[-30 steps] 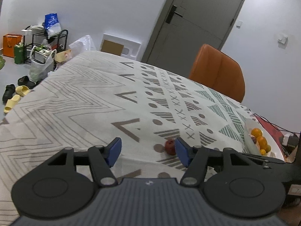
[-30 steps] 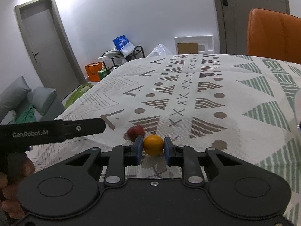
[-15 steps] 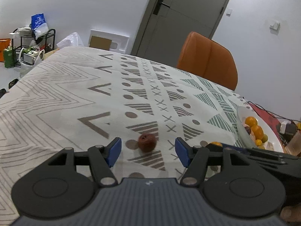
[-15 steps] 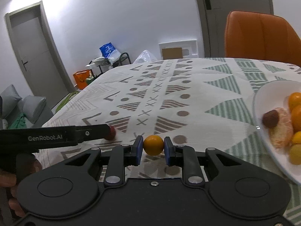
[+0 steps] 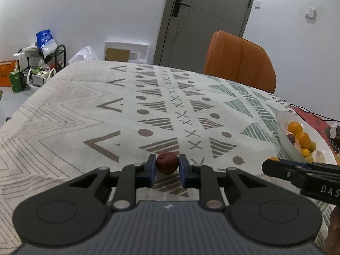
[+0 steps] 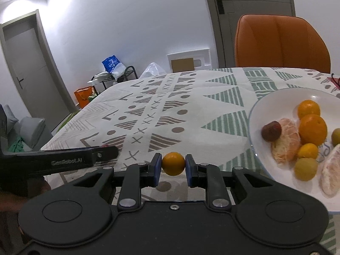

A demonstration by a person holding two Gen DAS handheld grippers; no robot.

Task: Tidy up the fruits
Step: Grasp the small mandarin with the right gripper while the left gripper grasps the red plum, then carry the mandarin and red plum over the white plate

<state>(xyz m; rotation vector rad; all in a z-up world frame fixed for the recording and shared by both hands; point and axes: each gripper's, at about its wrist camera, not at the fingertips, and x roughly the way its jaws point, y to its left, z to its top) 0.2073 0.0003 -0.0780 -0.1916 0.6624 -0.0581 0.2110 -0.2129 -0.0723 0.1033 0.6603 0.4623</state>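
My left gripper (image 5: 167, 165) is shut on a small dark red fruit (image 5: 167, 162) low over the patterned tablecloth (image 5: 106, 116). My right gripper (image 6: 173, 164) is shut on a small orange fruit (image 6: 173, 163), held just left of a white plate (image 6: 274, 104). The plate holds oranges (image 6: 312, 128), a dark red fruit (image 6: 271, 131), peeled citrus segments (image 6: 285, 142) and small yellow-green fruits (image 6: 305, 169). The plate also shows at the right of the left wrist view (image 5: 286, 142). The right gripper's side shows there too (image 5: 301, 172).
An orange chair (image 5: 240, 61) stands at the table's far side by a grey door (image 5: 201, 21). A rack with bags (image 5: 38, 63) is on the floor at the far left. A cable (image 5: 308, 112) and red mat lie beyond the plate.
My left gripper moved onto the dark red fruit and shut on it. My right gripper carried the orange fruit rightward, closer to the plate.
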